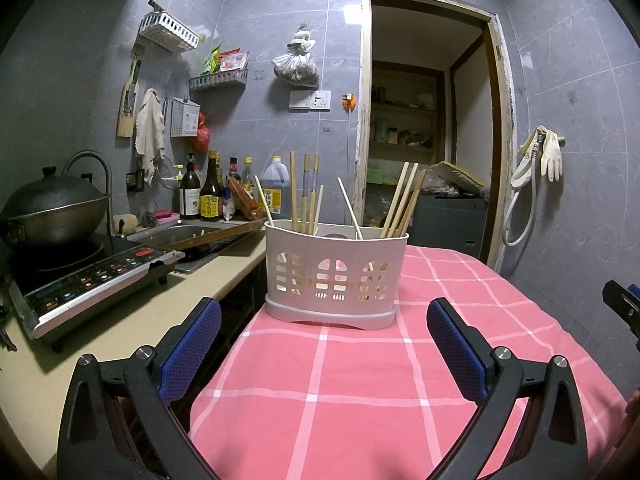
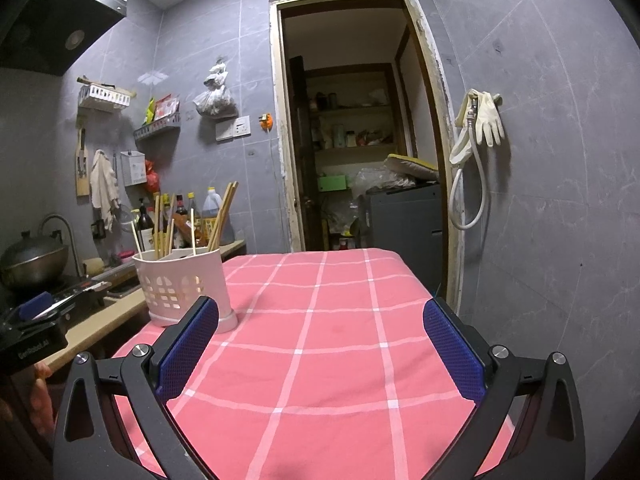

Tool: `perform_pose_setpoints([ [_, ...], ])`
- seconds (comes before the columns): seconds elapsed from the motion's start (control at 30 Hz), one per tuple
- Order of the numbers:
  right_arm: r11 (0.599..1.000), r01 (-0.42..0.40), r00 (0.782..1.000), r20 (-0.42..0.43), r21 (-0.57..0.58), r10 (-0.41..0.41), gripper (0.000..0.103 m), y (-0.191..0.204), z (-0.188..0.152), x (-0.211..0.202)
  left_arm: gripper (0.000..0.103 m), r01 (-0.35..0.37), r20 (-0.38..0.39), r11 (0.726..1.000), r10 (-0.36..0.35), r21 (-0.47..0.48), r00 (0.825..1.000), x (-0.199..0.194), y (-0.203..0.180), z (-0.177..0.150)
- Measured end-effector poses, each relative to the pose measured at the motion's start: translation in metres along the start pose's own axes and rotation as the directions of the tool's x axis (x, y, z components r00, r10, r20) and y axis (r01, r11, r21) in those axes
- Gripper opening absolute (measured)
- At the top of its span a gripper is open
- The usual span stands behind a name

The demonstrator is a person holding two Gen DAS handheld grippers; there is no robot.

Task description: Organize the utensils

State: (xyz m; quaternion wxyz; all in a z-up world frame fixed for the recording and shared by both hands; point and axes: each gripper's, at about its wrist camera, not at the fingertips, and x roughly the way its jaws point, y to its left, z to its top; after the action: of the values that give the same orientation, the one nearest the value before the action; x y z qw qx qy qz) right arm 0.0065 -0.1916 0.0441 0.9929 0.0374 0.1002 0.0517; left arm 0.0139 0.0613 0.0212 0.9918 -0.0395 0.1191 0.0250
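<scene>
A white slotted utensil holder point(image 1: 335, 276) stands on the pink checked tablecloth point(image 1: 320, 380), with several wooden chopsticks point(image 1: 306, 194) upright or leaning in it. My left gripper point(image 1: 324, 320) is open and empty, just in front of the holder. In the right wrist view the holder point(image 2: 182, 284) is at the left, beside my left finger point(image 2: 188, 344). My right gripper point(image 2: 320, 320) is open and empty over the cloth point(image 2: 320, 340). The left gripper's body point(image 2: 32, 332) shows at the left edge.
A counter at the left carries an induction cooker point(image 1: 92, 280) with a wok point(image 1: 52, 208), a sink point(image 1: 192, 236) and sauce bottles point(image 1: 208, 196). A doorway point(image 1: 428, 120) opens behind the table. A hose and gloves point(image 1: 540, 160) hang on the right wall.
</scene>
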Motion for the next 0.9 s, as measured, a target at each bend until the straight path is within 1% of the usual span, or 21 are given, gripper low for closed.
perform_pose_setpoints([
  [0.9,1.000,-0.015,1.000,-0.007,-0.004,0.015,0.103,0.0047,-0.0021,-0.0021,0.101,-0.001,-0.002,1.000,0.001,-0.001,1.000,-0.0003,-0.0005,0.0002],
])
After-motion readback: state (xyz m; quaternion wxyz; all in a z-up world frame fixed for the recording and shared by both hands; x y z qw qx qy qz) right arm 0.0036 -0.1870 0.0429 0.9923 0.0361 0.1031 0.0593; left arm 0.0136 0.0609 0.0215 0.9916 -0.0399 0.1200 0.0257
